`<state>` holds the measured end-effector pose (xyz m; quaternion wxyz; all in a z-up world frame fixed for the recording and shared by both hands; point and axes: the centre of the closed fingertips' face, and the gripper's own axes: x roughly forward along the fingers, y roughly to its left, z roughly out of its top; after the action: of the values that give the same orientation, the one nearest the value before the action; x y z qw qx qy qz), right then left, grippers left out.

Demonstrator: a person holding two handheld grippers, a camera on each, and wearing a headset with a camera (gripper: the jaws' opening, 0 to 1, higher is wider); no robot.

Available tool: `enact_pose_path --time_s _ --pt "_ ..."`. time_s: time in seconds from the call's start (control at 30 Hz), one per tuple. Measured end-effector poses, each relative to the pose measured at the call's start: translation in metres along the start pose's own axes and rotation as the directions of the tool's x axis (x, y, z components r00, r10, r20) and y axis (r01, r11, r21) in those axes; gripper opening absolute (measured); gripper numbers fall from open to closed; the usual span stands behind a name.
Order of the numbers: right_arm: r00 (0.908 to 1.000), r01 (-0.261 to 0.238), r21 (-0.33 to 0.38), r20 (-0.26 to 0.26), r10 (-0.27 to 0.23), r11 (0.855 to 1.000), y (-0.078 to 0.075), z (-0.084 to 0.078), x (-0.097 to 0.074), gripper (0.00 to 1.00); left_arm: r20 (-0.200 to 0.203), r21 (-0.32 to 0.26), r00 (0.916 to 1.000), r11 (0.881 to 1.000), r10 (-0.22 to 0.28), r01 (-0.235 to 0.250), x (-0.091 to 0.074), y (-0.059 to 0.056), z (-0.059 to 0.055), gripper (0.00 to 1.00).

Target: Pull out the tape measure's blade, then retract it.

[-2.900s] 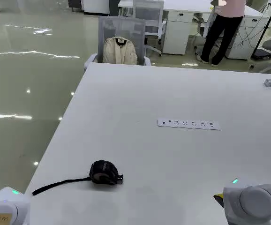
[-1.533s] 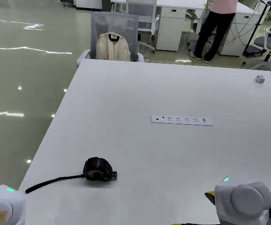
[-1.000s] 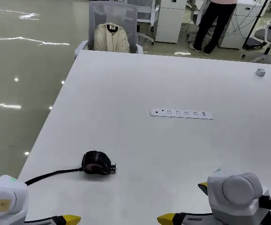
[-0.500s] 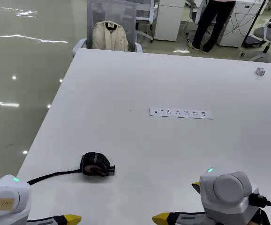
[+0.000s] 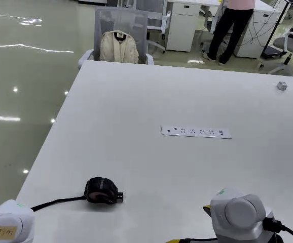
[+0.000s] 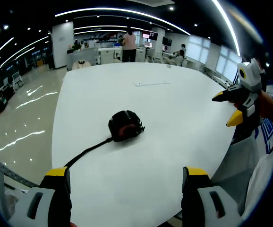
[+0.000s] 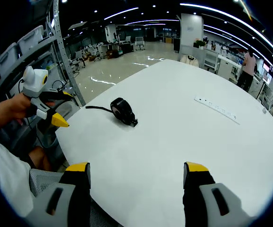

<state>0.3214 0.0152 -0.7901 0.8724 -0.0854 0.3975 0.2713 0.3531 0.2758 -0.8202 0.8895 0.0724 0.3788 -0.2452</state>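
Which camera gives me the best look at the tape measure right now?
The left gripper view: the tape measure lies central and largest there, its reddish side and black strap clear. The head view shows it small near the table's left edge; the right gripper view shows it small and dark, farther off.

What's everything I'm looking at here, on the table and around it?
tape measure: one, black, near the table's front left corner
strap: one, black, trailing left from the tape measure
power strip: one, white, mid-table
small object: one, grey, far right; too small to identify
table: one, white
chair: one, grey, at the far end
jacket: one, cream, on the chair
person: one, standing beyond the table
left gripper: one, yellow-tipped, open
right gripper: one, yellow-tipped, open
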Motion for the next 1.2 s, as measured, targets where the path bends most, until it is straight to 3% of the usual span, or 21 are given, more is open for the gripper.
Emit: enact_pose_path --time_s 1.2 --pt "0.9978 -0.061 -0.038 -0.027 0.060 0.997 -0.006 0.014 0.033 0.81 -0.031 0.001 0.9995 1.000 -0.006 0.006 0.033 0.007 0.005 0.94"
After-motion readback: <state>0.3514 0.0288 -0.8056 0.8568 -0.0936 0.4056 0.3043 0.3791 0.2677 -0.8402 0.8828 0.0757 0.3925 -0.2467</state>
